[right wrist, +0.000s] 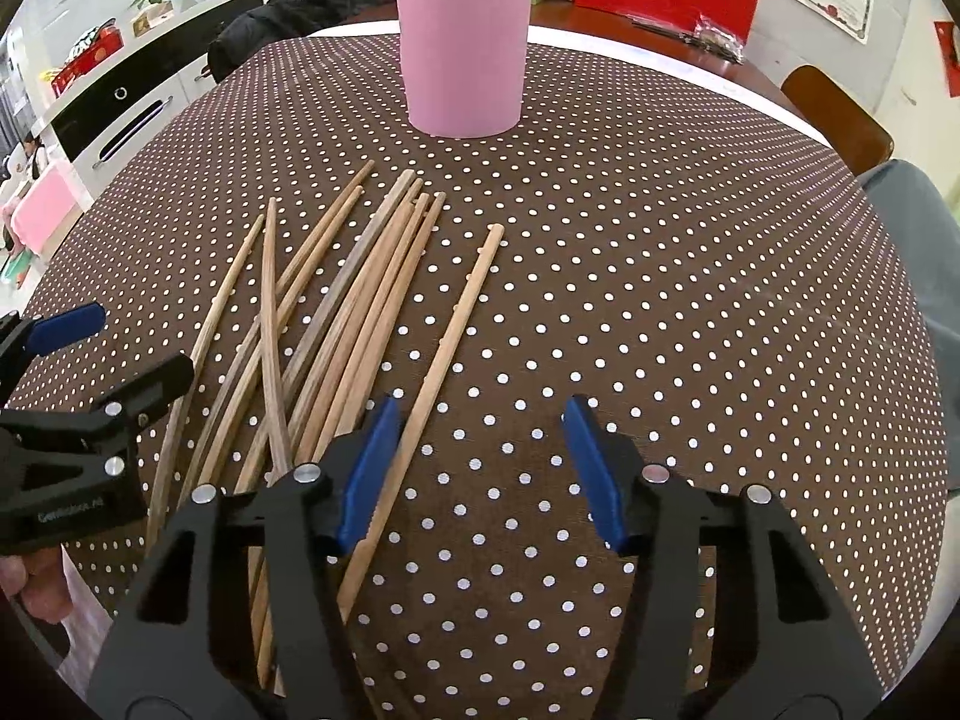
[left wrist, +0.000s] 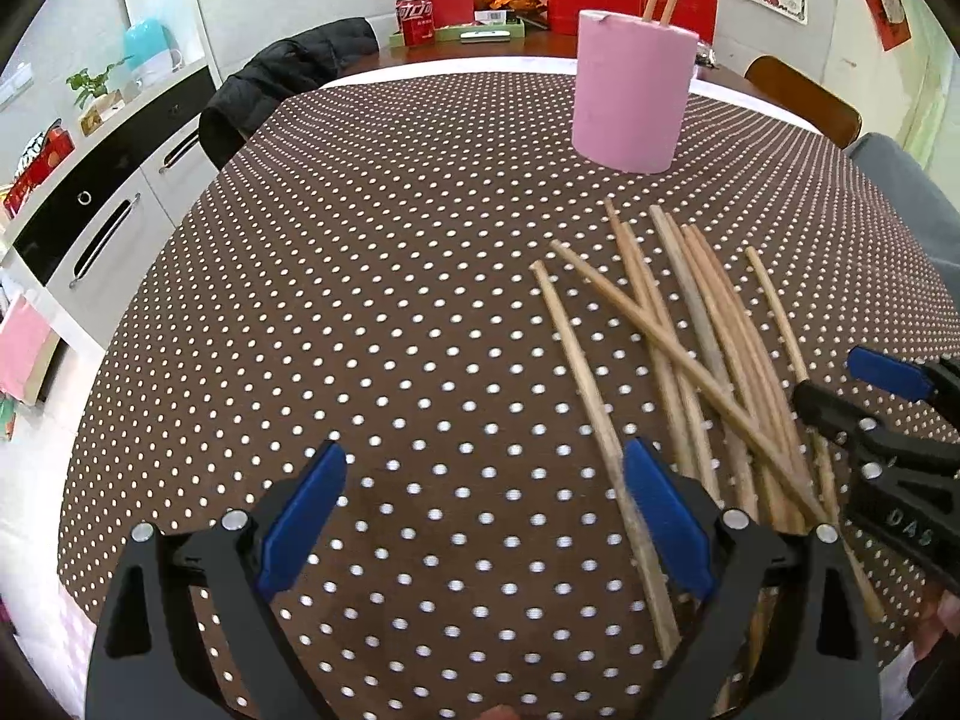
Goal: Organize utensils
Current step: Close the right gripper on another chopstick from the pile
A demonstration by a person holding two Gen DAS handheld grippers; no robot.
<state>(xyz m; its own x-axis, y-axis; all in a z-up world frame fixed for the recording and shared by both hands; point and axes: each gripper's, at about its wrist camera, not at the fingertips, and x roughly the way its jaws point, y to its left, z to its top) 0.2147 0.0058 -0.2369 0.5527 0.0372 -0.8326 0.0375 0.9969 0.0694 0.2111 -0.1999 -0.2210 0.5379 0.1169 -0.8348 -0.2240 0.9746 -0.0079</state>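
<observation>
Now both tools gape empty over the chopsticks (right wrist: 336,324) scattered near the pink cup (right wrist: 462,54): left gripper (left wrist: 486,516) and right gripper (right wrist: 480,468) must each close on one stick, then lift it to the cup

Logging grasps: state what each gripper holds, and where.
Nothing is held. The left gripper and right gripper are both open above the loose wooden chopsticks.

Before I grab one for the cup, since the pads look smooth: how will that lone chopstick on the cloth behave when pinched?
The lone chopstick looks like thin, stiff wood, so it probably won't bend. Lying flat on the tablecloth, it may roll or slide away from the right gripper. Pinched near one end, it will likely tip downward.
</observation>
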